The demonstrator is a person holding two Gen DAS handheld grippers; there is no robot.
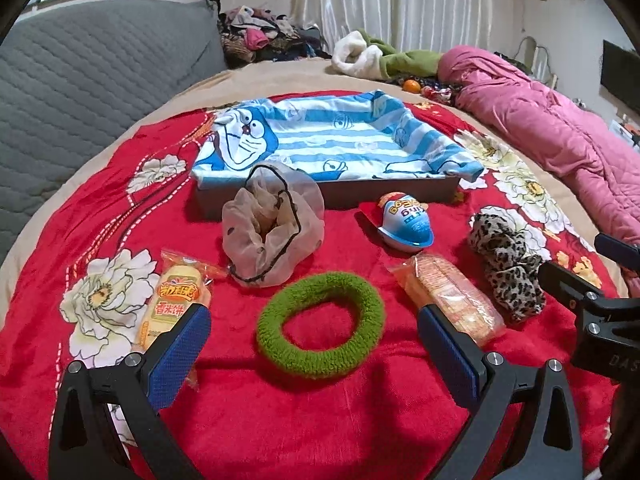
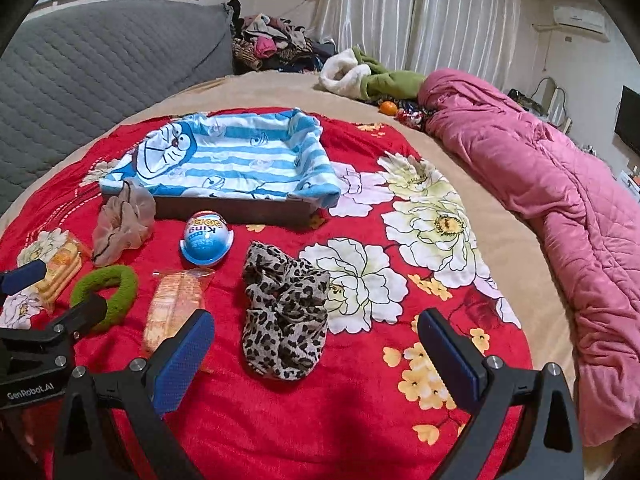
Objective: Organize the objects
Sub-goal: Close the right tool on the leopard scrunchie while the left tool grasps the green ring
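Observation:
On a red flowered blanket [image 1: 280, 420] lie a green fuzzy scrunchie [image 1: 320, 324], a beige sheer scrunchie [image 1: 272, 228], a leopard-print scrunchie [image 2: 284, 316], a blue toy egg [image 1: 406, 222], a yellow rice-cracker pack [image 1: 168, 304] and an orange cracker pack [image 1: 452, 296]. Behind them stands a brown tray lined with a blue striped cartoon towel [image 1: 340, 140]. My left gripper [image 1: 314, 340] is open and empty, just in front of the green scrunchie. My right gripper [image 2: 316, 344] is open and empty, with the leopard scrunchie between its fingers' line.
A pink quilt [image 2: 560, 208] lies along the right side of the bed. A grey padded headboard [image 1: 80, 80] is at the left. Green and white clothes [image 1: 376, 56], an orange [image 1: 411, 86] and a clothes pile [image 1: 256, 38] are at the far end.

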